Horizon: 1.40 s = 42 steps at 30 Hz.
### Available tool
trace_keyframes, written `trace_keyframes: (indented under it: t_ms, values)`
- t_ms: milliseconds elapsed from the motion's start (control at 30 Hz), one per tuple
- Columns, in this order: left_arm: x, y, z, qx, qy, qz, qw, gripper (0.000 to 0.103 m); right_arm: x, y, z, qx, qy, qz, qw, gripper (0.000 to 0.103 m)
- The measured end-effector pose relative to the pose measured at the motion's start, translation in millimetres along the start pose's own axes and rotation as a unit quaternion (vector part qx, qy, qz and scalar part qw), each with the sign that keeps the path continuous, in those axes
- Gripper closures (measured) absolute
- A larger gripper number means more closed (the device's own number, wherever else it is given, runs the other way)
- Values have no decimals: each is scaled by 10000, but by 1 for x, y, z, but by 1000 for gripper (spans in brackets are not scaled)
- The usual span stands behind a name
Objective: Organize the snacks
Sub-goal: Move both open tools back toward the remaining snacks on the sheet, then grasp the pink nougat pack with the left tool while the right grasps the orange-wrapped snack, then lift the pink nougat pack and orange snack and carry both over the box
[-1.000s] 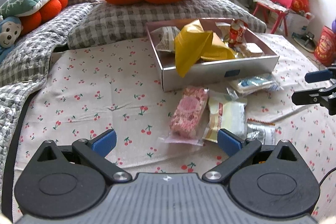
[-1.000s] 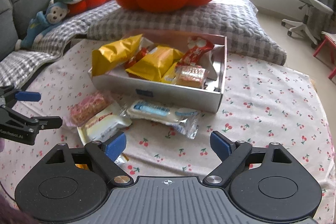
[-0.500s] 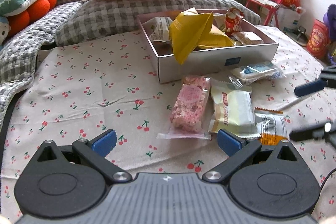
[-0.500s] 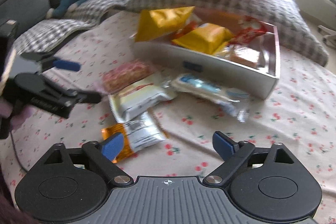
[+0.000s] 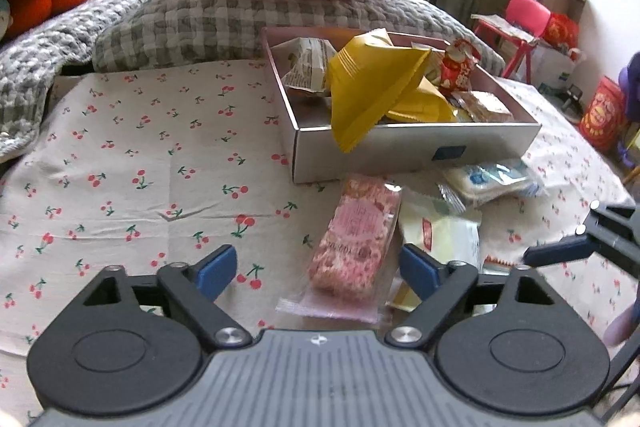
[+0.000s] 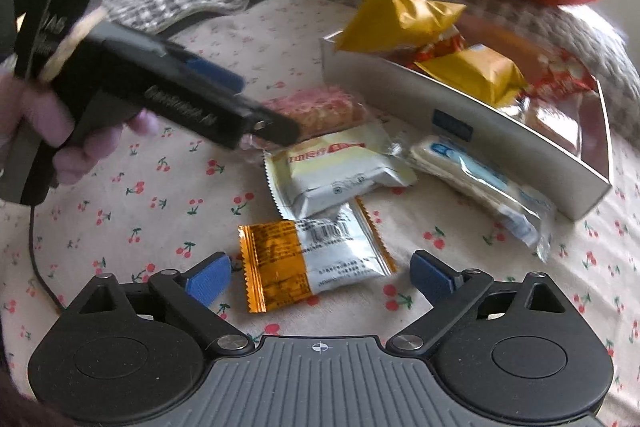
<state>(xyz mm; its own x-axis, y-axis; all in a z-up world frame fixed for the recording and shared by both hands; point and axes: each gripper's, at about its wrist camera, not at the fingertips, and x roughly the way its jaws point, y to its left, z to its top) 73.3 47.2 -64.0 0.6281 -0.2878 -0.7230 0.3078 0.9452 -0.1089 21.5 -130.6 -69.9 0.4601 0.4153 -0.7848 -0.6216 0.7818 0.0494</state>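
Left gripper (image 5: 316, 269) jaws closing around pink snack bar (image 5: 356, 239), not gripping yet. Right gripper (image 6: 320, 275) opening, empty, straddling orange-silver packet (image 6: 312, 259). Both probably bound for box (image 5: 400, 151).

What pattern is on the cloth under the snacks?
The cloth is cream with small red cherries on green stems, clearest in the left wrist view.

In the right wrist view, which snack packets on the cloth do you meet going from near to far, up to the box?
Orange-and-silver packet → cream packet → pink bar → box.
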Motion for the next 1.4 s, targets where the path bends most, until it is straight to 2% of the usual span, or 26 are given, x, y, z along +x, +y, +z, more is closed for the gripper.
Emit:
trace_keyframes:
  t_ms: [133,267,433,567,633,700,767,967,1400]
  values:
    - [4,-2,3,-45,21,-60,10000,30,3,7,0,-289,-41,-83,9995,4]
    - [5,-3,4,-45,24,-98,9999,42,4,7,1,-312,-77,-77,9995,4]
    - [6,-5,5,5,68,-152,9999,50,5,4,2,-289,-111,-128,9994,4]
    - [6,-7,6,41,91,-178,9998,62,4,4,1,-342,-154,-190,9991,6]
    - [6,-8,6,61,111,-192,9997,67,4,4,0,-384,-177,-173,9990,10]
    - [6,-9,7,65,137,-186,9997,72,2,5,0,-410,-187,-128,9989,18]
    - [6,-10,8,65,164,-138,9997,73,2,7,1,-451,-190,-105,9987,25]
    - [3,-12,8,87,200,0,9998,73,-2,12,3,-565,-164,-125,9982,36]
    - [-11,-11,10,-22,217,244,9995,73,-18,-4,5,-278,-241,-399,9985,41]
